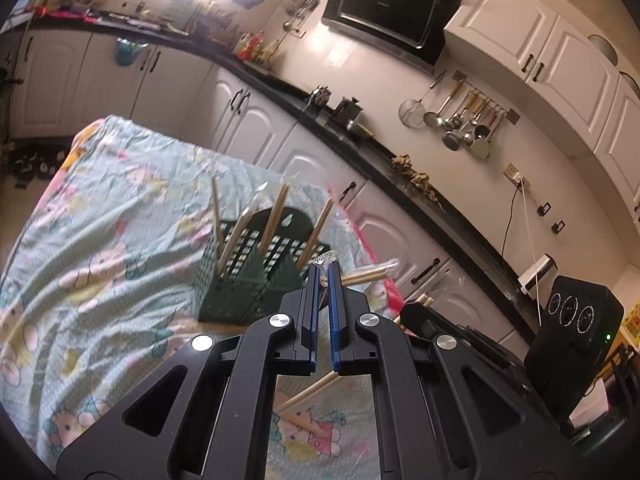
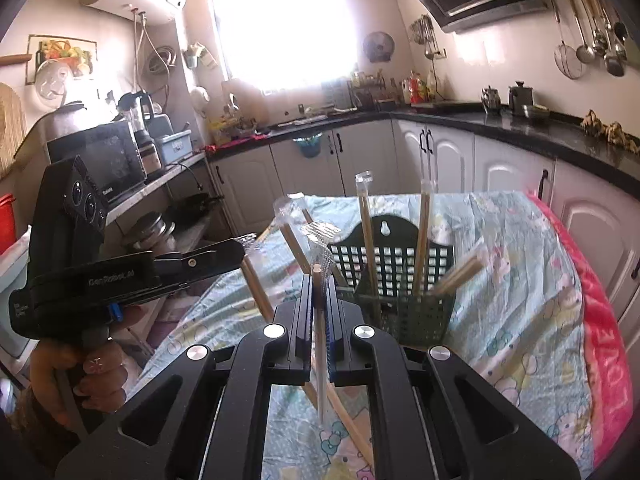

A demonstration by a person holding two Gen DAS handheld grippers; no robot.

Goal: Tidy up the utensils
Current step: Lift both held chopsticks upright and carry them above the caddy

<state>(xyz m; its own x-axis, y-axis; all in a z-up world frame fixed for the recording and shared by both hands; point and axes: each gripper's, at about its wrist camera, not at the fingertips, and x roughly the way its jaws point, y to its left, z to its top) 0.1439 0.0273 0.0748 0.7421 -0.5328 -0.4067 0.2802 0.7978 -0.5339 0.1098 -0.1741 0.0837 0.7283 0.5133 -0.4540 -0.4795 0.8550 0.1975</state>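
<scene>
A dark green mesh utensil holder (image 1: 232, 292) (image 2: 416, 316) stands on the cloth-covered table with several wrapped chopstick pairs (image 1: 276, 216) (image 2: 422, 236) upright in it. My left gripper (image 1: 323, 270) (image 2: 240, 249) is shut on the clear wrapper end (image 1: 327, 257) of a chopstick pair (image 2: 256, 292) that hangs down from it. My right gripper (image 2: 319, 280) is shut on another wrapped pair (image 2: 319, 344), held upright, its crinkled wrapper tip (image 2: 320, 234) sticking up. Both grippers hover in front of the holder. More chopsticks (image 1: 308, 394) (image 2: 352, 424) show below the jaws.
The table wears a pale blue cartoon cloth (image 1: 100, 260) (image 2: 520, 280) over a pink blanket edge (image 2: 604, 340). White cabinets under a black counter (image 1: 400, 184) run behind it. A hand (image 2: 92, 368) grips the left tool. A microwave shelf (image 2: 104, 160) stands to the left.
</scene>
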